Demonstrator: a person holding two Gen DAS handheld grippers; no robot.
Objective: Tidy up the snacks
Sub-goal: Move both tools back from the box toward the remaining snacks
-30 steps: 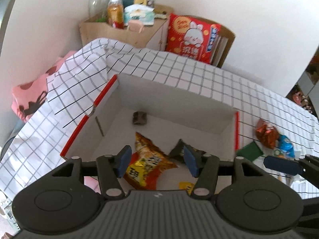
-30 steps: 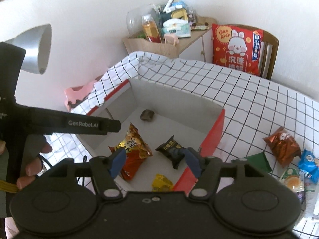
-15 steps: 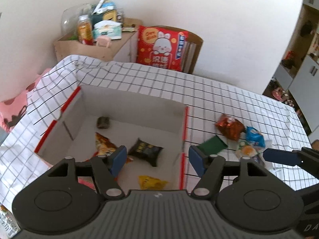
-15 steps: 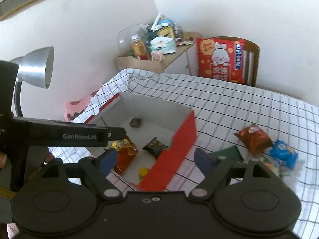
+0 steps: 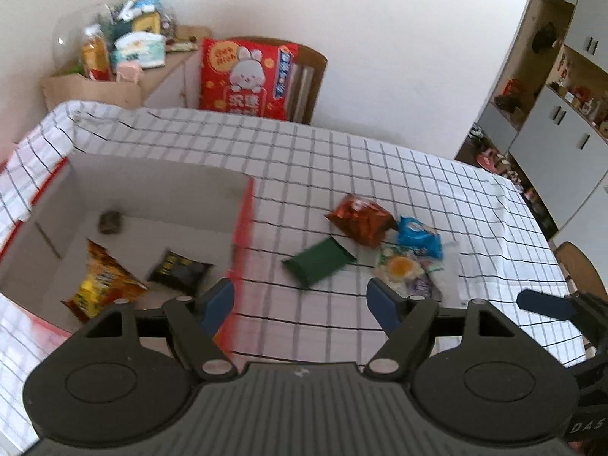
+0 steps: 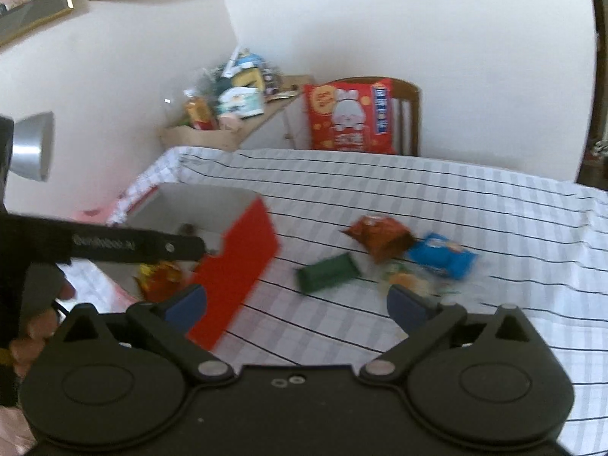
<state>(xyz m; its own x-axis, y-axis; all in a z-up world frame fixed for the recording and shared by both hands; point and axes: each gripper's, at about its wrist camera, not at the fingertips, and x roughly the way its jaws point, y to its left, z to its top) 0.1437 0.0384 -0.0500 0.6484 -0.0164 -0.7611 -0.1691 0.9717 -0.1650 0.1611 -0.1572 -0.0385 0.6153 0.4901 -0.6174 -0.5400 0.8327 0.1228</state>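
Beside the box (image 5: pixel 243 224), on the checked tablecloth (image 5: pixel 380 167), lie the loose snacks: green packet (image 5: pixel 319 262) nearest the box's red side wall; orange-red bag (image 5: pixel 359 218) just past it, further from the box; blue bag (image 5: pixel 420 237) touching that bag on the side away from the box; pale packet with an orange disc (image 5: pixel 401 268) just below the blue one. Inside the box: yellow-orange bag (image 5: pixel 100 281) by the wall farthest from the loose snacks, black packet (image 5: pixel 180 266) nearer the red wall, small dark lump (image 5: pixel 110 222) at the back. Left gripper (image 5: pixel 300 300) over the cloth just outside the red wall, blue pads wide apart, jaws just been opening, nothing between them. Right gripper (image 6: pixel 298 306) likewise beside the box, spread very wide, jaws just been opening, empty, one pad (image 6: pixel 406 306) close to the pale packet. Beyond the box, against the wall: red rabbit pillow (image 5: pixel 247 76) on a chair.
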